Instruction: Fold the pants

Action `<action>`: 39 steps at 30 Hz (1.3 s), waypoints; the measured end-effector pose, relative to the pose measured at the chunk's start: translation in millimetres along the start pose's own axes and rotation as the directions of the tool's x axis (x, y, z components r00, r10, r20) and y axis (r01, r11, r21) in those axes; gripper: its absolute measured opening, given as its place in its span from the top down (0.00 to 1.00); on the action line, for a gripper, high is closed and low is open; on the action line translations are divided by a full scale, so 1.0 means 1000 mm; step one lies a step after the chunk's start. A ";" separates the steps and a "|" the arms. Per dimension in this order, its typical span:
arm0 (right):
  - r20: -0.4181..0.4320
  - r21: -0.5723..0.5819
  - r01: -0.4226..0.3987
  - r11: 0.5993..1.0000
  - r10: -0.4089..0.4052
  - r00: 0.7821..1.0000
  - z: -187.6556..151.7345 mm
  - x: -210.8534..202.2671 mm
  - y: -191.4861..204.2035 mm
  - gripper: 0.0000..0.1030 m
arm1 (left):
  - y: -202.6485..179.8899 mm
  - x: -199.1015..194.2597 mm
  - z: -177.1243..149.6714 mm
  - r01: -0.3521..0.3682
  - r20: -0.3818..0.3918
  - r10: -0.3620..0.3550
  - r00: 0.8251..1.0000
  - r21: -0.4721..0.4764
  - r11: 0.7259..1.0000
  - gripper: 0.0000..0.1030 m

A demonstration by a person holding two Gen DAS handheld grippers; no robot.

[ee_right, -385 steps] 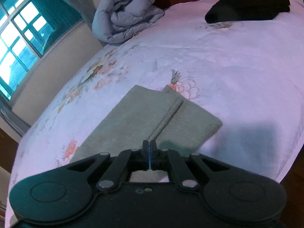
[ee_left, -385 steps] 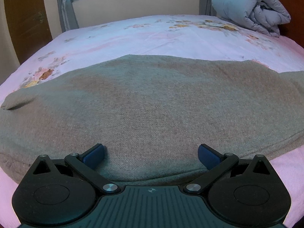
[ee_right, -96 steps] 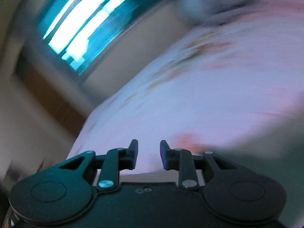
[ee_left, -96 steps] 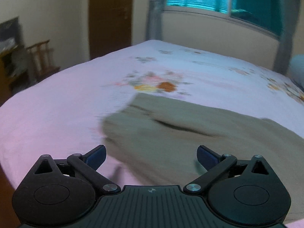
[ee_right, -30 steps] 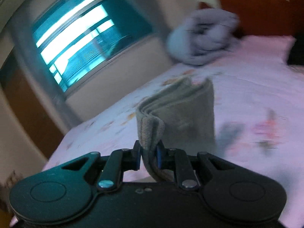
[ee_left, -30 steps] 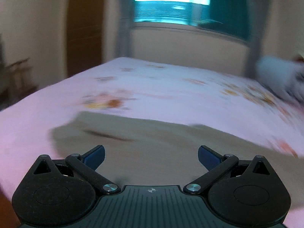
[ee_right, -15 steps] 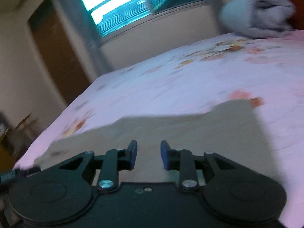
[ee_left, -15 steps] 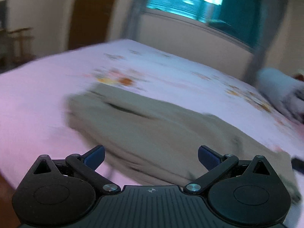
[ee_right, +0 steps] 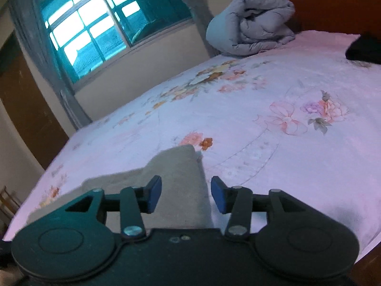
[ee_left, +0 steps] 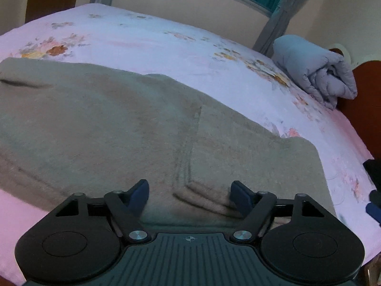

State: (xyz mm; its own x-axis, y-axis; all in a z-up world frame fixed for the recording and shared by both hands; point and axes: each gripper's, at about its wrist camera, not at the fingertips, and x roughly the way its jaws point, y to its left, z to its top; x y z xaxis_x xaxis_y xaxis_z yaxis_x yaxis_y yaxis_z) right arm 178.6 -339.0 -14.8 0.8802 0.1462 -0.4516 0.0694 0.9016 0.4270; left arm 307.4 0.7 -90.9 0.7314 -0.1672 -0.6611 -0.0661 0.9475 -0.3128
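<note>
The grey-brown pants (ee_left: 100, 124) lie flat on the pink floral bed sheet (ee_left: 166, 45), with a folded-over layer (ee_left: 250, 152) on their right part. My left gripper (ee_left: 189, 194) is open and empty, low over the near edge of that fold. In the right wrist view the folded end of the pants (ee_right: 181, 178) lies just ahead of my right gripper (ee_right: 187, 196), which is open and empty above its right edge.
A rolled grey quilt (ee_left: 316, 71) sits at the head of the bed, also in the right wrist view (ee_right: 252, 23). A black garment (ee_right: 364, 47) lies at the far right. A wooden headboard (ee_right: 321, 2) and a window (ee_right: 100, 23) stand behind.
The right gripper carried the pants' end over, let it go and opened wider. The left gripper moved right along the pants to the new fold and closed slightly.
</note>
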 end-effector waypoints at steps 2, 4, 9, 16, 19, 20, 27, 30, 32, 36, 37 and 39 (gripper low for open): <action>0.003 0.007 -0.004 1.000 0.004 1.000 0.001 0.000 -0.003 0.58 | -0.004 0.003 0.000 0.008 -0.005 -0.008 1.000 -0.010 1.000 0.42; -0.004 0.019 -0.003 1.000 0.003 1.000 0.002 0.007 -0.002 0.58 | -0.006 0.004 -0.003 0.012 -0.019 -0.013 1.000 -0.031 0.999 0.58; -0.016 0.028 -0.011 1.000 0.012 1.000 0.002 0.011 -0.003 0.57 | -0.006 -0.021 -0.003 0.068 0.077 -0.064 0.995 -0.048 0.997 0.82; -0.069 0.006 0.007 1.000 -0.007 0.998 0.001 0.021 0.002 0.54 | 0.010 -0.012 -0.027 0.002 0.027 -0.001 1.000 -0.015 1.000 0.79; -0.108 -0.042 0.031 0.999 -0.035 0.994 0.002 0.030 0.011 0.54 | 0.009 -0.016 -0.027 0.014 0.044 -0.014 0.999 -0.003 1.000 0.78; -0.101 -0.064 0.027 0.998 -0.034 0.994 0.001 0.030 0.015 0.54 | 0.008 -0.017 -0.026 0.010 0.046 -0.010 0.999 0.001 1.000 0.77; -0.338 -0.223 0.184 0.957 -0.253 0.906 -0.008 0.082 0.032 0.51 | -0.006 -0.023 -0.029 0.016 0.055 -0.022 0.998 0.097 0.995 0.21; -0.245 -0.246 0.154 0.957 -0.215 0.945 -0.008 0.061 0.041 0.50 | -0.003 -0.035 -0.026 -0.012 0.112 0.003 0.994 0.077 0.997 0.12; -0.268 -0.338 0.185 0.923 -0.283 0.921 -0.018 0.064 0.047 0.48 | -0.005 -0.023 -0.030 -0.061 0.052 0.054 0.997 0.139 0.988 0.12; -0.316 -0.307 0.204 0.929 -0.302 0.900 -0.012 0.075 0.041 0.41 | -0.006 -0.024 -0.028 -0.064 0.053 0.056 0.997 0.174 0.983 0.10; -0.300 -0.278 0.198 0.940 -0.280 0.912 -0.009 0.069 0.040 0.42 | -0.001 -0.033 -0.023 -0.054 0.071 0.045 0.996 0.138 0.989 0.10; -0.232 -0.232 0.155 0.960 -0.210 0.950 -0.004 0.052 0.037 0.42 | 0.013 -0.052 -0.019 -0.069 0.123 0.059 0.991 0.082 0.994 0.10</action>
State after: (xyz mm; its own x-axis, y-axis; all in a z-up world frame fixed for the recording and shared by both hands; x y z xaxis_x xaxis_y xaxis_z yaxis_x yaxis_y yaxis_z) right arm 225.0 -296.6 -25.9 0.7126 0.0441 -0.7001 0.0946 0.9829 0.1583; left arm 255.6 16.9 -73.2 0.8039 -0.0763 -0.5899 -0.0611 0.9759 -0.2095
